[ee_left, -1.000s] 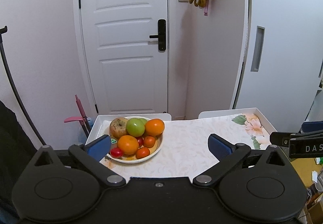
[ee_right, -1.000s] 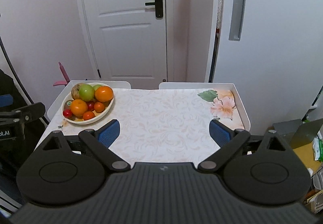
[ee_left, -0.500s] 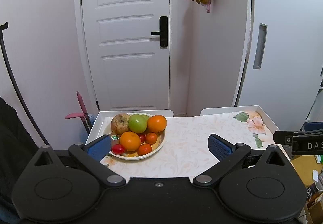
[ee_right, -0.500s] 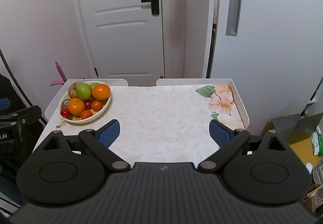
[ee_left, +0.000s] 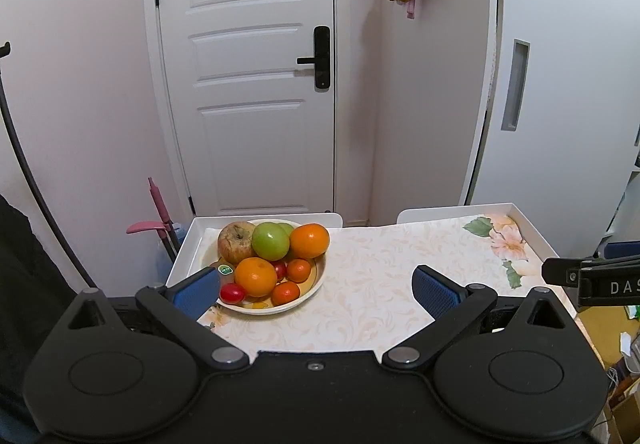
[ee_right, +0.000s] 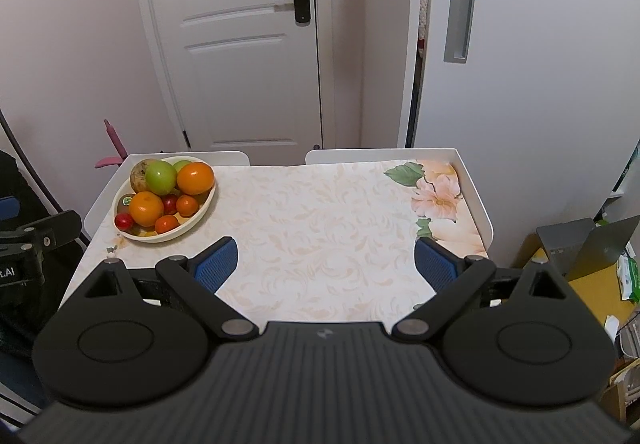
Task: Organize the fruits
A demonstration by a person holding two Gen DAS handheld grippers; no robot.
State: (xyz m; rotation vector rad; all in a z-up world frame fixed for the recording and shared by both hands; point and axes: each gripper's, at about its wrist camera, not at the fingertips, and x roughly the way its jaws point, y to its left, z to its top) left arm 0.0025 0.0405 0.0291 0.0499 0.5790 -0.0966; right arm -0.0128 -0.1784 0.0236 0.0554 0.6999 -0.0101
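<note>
A cream bowl (ee_left: 310, 294) (ee_right: 200, 218) sits at the table's far left, heaped with fruit: a brownish apple (ee_left: 236, 242), a green apple (ee_left: 270, 241) (ee_right: 161, 177), two oranges (ee_left: 309, 240) (ee_left: 256, 277), small red tomatoes (ee_left: 233, 293) and a kiwi (ee_left: 225, 269). My left gripper (ee_left: 316, 292) hovers open just before the bowl, its left pad beside the rim. My right gripper (ee_right: 326, 264) is open over the middle of the tablecloth, with nothing between its fingers. The other gripper's black body shows at each view's edge (ee_left: 592, 280) (ee_right: 36, 236).
The white table (ee_right: 478, 204) has a raised rim and a floral cloth (ee_right: 328, 212). Behind it are a white door (ee_left: 248, 84) and a sliding panel (ee_right: 520, 44). Pink tools (ee_left: 158, 220) lean at the left. Boxes and a laptop (ee_right: 588, 244) lie at the right.
Both views have tilted upward a little, so the bowl and table sit slightly lower and the door higher. Both grippers stay open; no fruit has moved.
</note>
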